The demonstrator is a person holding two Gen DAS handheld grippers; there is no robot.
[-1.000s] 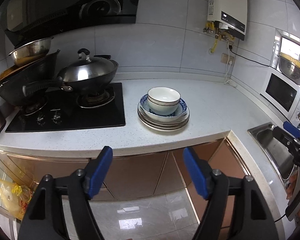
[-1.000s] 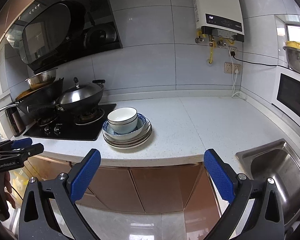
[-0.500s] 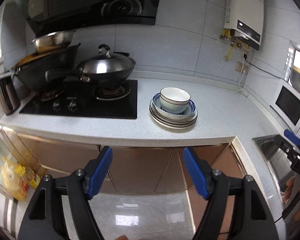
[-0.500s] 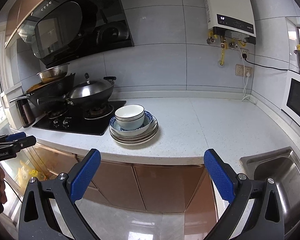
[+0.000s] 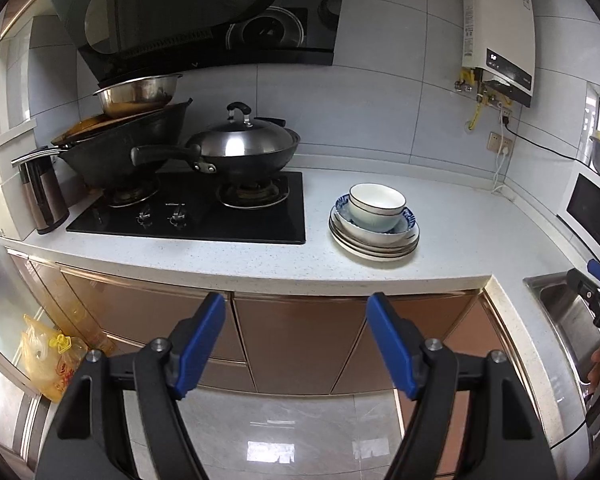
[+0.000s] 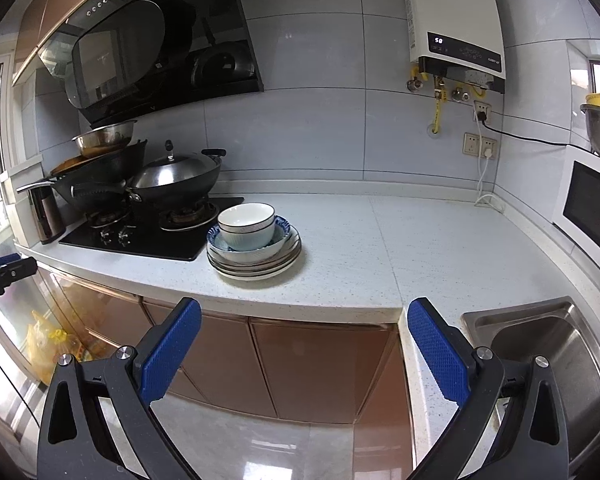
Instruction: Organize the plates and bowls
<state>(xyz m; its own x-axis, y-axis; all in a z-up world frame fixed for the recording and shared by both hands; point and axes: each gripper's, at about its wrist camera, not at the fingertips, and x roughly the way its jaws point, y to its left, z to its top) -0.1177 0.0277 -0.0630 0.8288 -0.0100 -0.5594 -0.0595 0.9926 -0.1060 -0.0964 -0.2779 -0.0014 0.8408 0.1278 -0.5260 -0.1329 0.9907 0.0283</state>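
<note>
A white bowl (image 5: pixel 376 207) sits in a blue-patterned bowl (image 5: pixel 405 219) on a stack of plates (image 5: pixel 374 247) on the white counter, right of the stove. The same white bowl (image 6: pixel 247 225) and plates (image 6: pixel 256 266) show in the right wrist view. My left gripper (image 5: pixel 296 320) is open and empty, held out over the floor, short of the counter edge. My right gripper (image 6: pixel 304 326) is open and empty, also in front of the counter, with the stack ahead to its left. The right gripper's tip (image 5: pixel 598 280) shows at the left view's right edge, the left gripper's tip (image 6: pixel 4 270) at the right view's left edge.
A black gas stove (image 5: pixel 196 212) carries a lidded wok (image 5: pixel 240 152) and a second wok with a steel basin. A steel sink (image 6: pixel 556 356) is at the right. A microwave (image 6: pixel 592 208) stands at the far right. Brown cabinets (image 5: pixel 300 340) are under the counter.
Both grippers have drawn back and tilted up, so the stack sits farther off and more of the wall and hood shows. Both stay open.
</note>
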